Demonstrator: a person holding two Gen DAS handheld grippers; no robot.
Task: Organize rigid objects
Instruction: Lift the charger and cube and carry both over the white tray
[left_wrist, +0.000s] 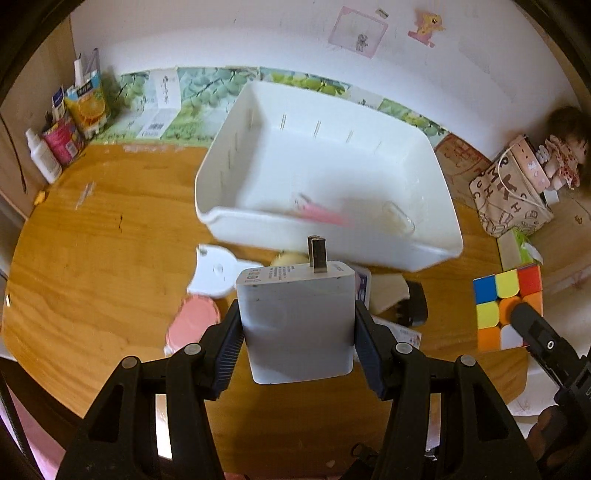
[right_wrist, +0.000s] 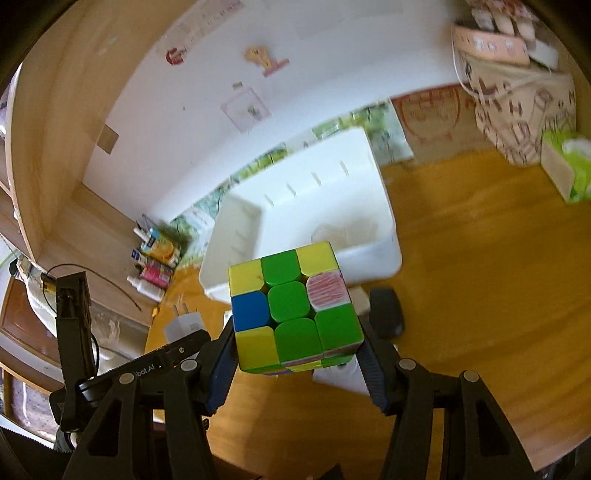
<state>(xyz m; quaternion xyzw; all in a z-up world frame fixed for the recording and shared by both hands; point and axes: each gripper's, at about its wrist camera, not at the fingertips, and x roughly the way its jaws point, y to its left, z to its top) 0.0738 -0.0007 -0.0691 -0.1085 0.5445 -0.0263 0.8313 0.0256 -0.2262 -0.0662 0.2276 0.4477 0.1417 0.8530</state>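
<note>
Two grippers are loaded: the left gripper (left_wrist: 299, 328) clamps a white charger (left_wrist: 295, 317) and the right gripper (right_wrist: 295, 354) clamps a puzzle cube (right_wrist: 291, 310), both above the table (left_wrist: 110, 229) near the white bin (left_wrist: 332, 170).

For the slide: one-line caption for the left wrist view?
Left gripper holds a white charger, prongs up, before the white bin.

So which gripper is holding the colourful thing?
The right gripper: it clamps the puzzle cube, bright with coloured squares. The left gripper holds a plain white charger.
</note>
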